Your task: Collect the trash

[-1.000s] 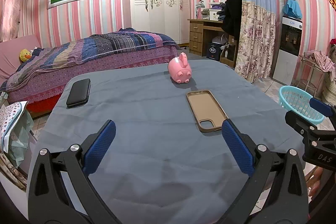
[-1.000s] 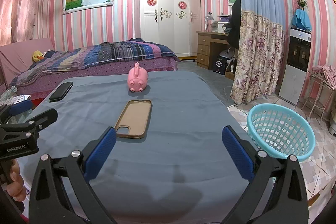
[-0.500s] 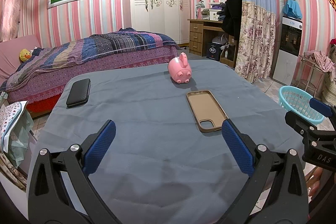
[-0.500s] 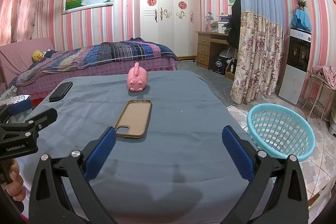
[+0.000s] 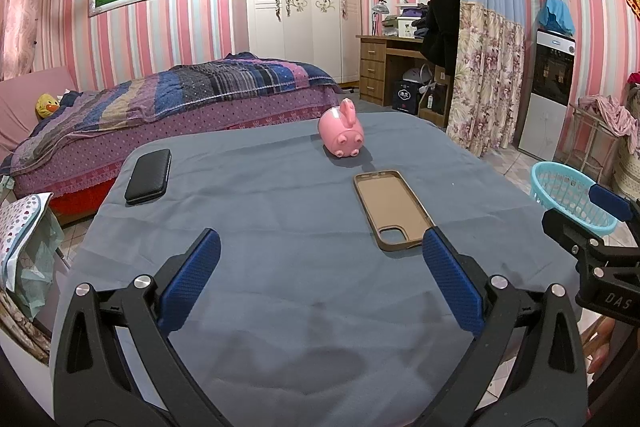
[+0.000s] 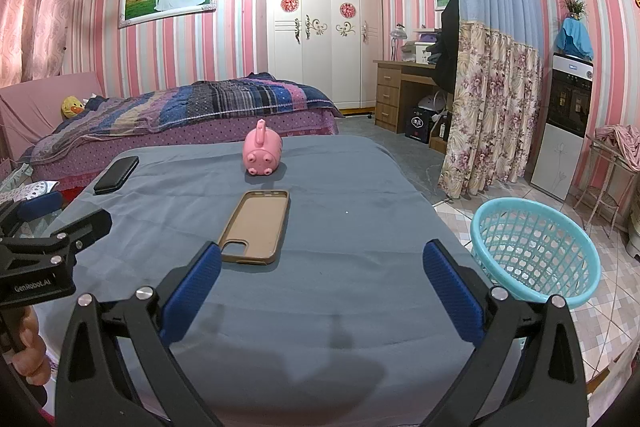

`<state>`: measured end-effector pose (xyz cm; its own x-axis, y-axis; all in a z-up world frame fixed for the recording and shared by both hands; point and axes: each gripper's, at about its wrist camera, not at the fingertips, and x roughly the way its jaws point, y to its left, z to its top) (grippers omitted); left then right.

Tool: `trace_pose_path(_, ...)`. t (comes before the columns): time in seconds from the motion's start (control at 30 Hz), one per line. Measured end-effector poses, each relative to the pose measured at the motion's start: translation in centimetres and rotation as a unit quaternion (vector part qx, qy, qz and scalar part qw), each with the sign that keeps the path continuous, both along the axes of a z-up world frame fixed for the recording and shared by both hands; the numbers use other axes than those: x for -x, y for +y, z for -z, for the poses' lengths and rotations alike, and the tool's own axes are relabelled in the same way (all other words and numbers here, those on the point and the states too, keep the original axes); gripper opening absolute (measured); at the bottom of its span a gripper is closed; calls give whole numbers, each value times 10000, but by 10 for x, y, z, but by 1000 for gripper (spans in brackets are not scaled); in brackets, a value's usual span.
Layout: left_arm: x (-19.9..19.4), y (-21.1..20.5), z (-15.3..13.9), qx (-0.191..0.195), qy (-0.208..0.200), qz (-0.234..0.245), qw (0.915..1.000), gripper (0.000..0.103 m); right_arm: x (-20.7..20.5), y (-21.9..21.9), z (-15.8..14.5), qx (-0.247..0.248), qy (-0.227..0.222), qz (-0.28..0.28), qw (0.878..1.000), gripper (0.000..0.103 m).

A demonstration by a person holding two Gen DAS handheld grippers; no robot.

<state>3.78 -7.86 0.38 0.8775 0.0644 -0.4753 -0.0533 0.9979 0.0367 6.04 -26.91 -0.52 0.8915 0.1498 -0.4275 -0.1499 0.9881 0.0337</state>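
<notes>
Lying mid-frame on the grey-covered table (image 5: pixel 280 267), the brown phone case (image 5: pixel 390 209) is seen just beyond the right fingertip (image 5: pixel 448 267) of the left gripper (image 5: pixel 320 267), untouched. Both the left and the right gripper (image 6: pixel 322 269) are held spread wide, empty; the turquoise basket (image 6: pixel 536 255) is seen lower right.

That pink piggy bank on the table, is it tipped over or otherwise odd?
The pink piggy bank lies on its side on the grey tablecloth, feet facing the camera. Nothing looks spilled or broken.

Right tongs (image 6: pixel 322 291) agape, seemingly above cloth (image 6: pixel 360 247)
</notes>
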Motion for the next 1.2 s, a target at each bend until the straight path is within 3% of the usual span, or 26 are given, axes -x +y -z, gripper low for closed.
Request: trace_pose_path(1.2, 2, 3, -6, -3, -80, -6, 10000, 98, 1, -4, -9, -42, -141, -50, 9999, 98)
